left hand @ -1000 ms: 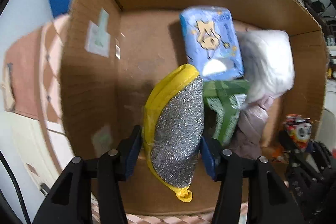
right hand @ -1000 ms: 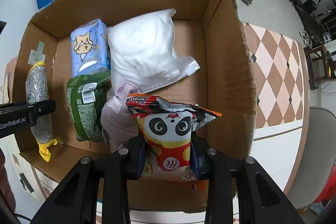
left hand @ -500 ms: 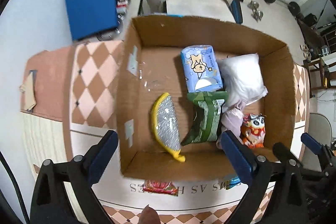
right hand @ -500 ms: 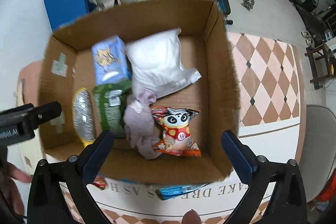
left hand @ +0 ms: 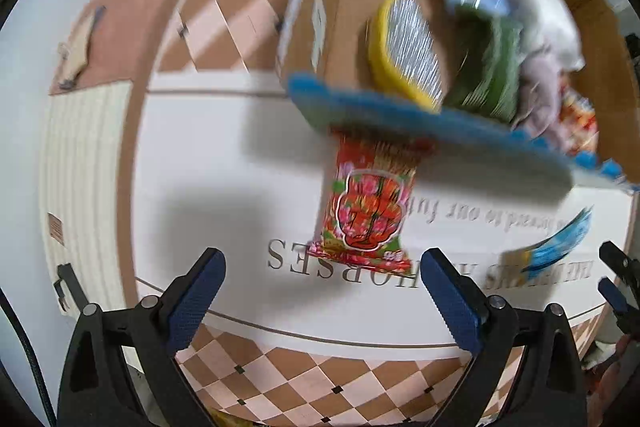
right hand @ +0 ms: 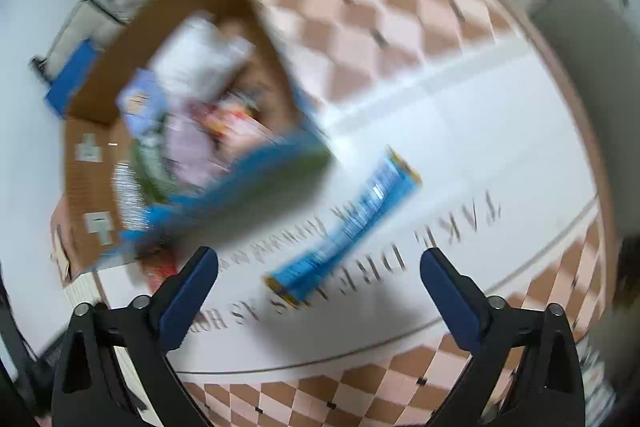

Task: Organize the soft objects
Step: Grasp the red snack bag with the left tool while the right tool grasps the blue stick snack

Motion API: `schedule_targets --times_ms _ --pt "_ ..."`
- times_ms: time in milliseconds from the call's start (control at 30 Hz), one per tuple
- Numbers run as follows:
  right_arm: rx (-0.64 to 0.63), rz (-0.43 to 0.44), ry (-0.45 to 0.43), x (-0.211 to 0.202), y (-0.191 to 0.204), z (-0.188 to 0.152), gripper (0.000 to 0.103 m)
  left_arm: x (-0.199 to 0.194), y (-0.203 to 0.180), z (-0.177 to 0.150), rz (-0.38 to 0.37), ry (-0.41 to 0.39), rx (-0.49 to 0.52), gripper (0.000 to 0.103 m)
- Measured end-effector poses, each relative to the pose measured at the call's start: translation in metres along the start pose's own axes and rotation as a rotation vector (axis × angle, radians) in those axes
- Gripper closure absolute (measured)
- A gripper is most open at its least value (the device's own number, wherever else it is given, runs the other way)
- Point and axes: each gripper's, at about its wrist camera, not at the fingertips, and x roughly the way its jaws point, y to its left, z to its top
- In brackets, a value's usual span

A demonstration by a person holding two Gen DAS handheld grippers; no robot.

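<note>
Outside the cardboard box point(left hand: 308, 27), two packets lie on the white lettered counter point(left hand: 208, 187): a red snack packet point(left hand: 366, 207) near the left hand-held gripper point(left hand: 322, 297), whose jaws gape wide and empty, and a blue packet point(right hand: 348, 223) near the right hand-held gripper point(right hand: 318, 293), equally wide. Inside the box sit a yellow-edged silver scouring pad point(left hand: 408, 47), green pack point(left hand: 486, 67) and white bag point(left hand: 544, 15).

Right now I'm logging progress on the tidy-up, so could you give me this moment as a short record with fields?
left gripper: open, holding nothing
right gripper: open, holding nothing
red snack packet: on the white mat, in front of the left gripper
blue packet: on the mat, in front of the right gripper
cardboard box: holds several soft items
image: blurred
</note>
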Motion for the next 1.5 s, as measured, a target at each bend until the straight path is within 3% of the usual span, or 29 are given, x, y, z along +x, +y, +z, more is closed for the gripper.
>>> schedule_targets --times_ms 33,167,267,333,500,600,633,667,767,800,1000,1067,1233,1333,1500 --pt "0.026 0.005 0.02 0.01 -0.006 0.0 0.022 0.009 -0.002 0.001 0.001 0.015 0.002 0.003" --pt "0.084 -0.001 0.066 0.054 -0.014 0.008 0.025 0.032 -0.008 0.005 0.003 0.053 0.021 0.003" --pt "0.082 -0.022 0.088 0.074 -0.01 0.013 0.036 0.044 -0.012 0.01 0.009 0.071 0.036 0.003" --pt "0.052 -0.061 0.112 0.084 -0.005 0.013 0.061 0.048 -0.014 0.014 0.013 0.079 0.047 0.003" --pt "-0.247 -0.213 0.178 0.093 0.017 -0.007 0.083 0.058 -0.026 0.027 0.023 0.092 0.089 0.003" --pt "-0.408 -0.271 0.224 0.094 0.022 -0.027 0.084 0.066 -0.036 0.035 0.034 0.098 0.118 0.003" --pt "-0.427 -0.282 0.228 0.094 0.02 -0.031 0.084 0.068 -0.038 0.036 0.027 0.097 0.125 0.013" --pt "-0.426 -0.287 0.223 0.093 0.019 -0.032 0.084 0.069 -0.04 0.037 0.022 0.093 0.124 0.035" --pt "-0.378 -0.273 0.202 0.091 0.009 -0.027 0.073 0.071 -0.042 0.036 -0.009 0.098 0.115 0.054" --pt "-0.363 -0.262 0.201 0.092 0.007 -0.026 0.067 0.071 -0.044 0.033 0.003 0.09 0.115 0.055" --pt "-0.335 -0.246 0.19 0.1 0.004 -0.009 0.067 0.068 -0.052 -0.006 0.033 0.084 0.115 0.058" --pt "-0.367 -0.247 0.203 0.099 0.008 -0.018 0.081 0.068 -0.054 -0.027 0.025 0.107 0.119 0.058" --pt "-0.486 -0.258 0.273 0.105 0.011 -0.061 0.085 0.077 -0.062 -0.069 0.019 0.155 0.132 0.058" --pt "-0.517 -0.269 0.291 0.106 0.002 -0.082 0.085 0.084 -0.065 -0.069 0.017 0.16 0.121 0.054" --pt "-0.5 -0.272 0.282 0.105 -0.002 -0.085 0.079 0.088 -0.058 -0.063 -0.012 0.172 0.094 0.054"
